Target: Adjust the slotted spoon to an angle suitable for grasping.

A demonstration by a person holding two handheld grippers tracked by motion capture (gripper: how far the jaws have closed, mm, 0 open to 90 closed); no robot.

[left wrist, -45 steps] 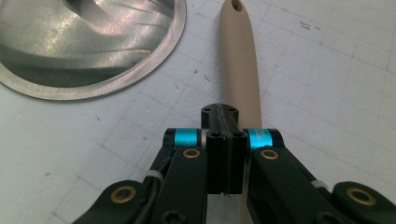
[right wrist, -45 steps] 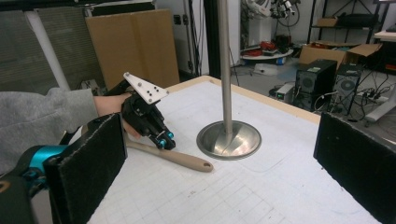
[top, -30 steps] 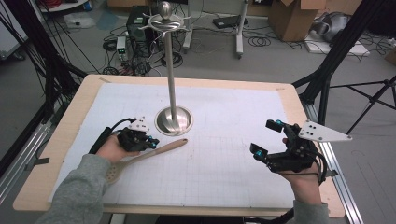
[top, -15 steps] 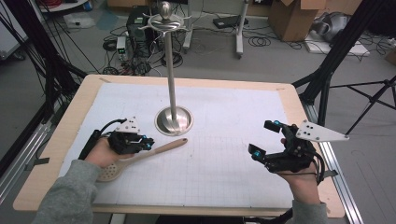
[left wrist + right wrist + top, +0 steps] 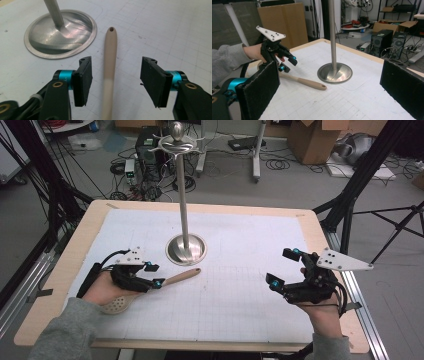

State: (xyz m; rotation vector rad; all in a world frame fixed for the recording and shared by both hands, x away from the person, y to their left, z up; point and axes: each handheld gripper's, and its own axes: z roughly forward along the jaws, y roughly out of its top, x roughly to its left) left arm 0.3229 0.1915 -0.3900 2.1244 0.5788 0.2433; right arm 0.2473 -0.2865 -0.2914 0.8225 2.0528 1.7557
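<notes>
Evenly and brightly lit from overhead, with soft, faint shadows. Dull glare on the metal stand base (image 5: 60, 33) (streaked reflections). Near end of the spoon handle (image 5: 109, 75) blurred in the left gripper view; slight softness in the high view.

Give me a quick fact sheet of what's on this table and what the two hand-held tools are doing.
Surface: white gridded mat on a wooden table
Stand: metal pole stand with a round base, upright
Utensil: slotted spoon with a beige handle, lying flat beside the stand's base
Left tool: jaws open on either side of the spoon handle, not touching it
Right tool: open, holding nothing, apart from the spoon
Likely next step: the left tool closing on the handle
</notes>
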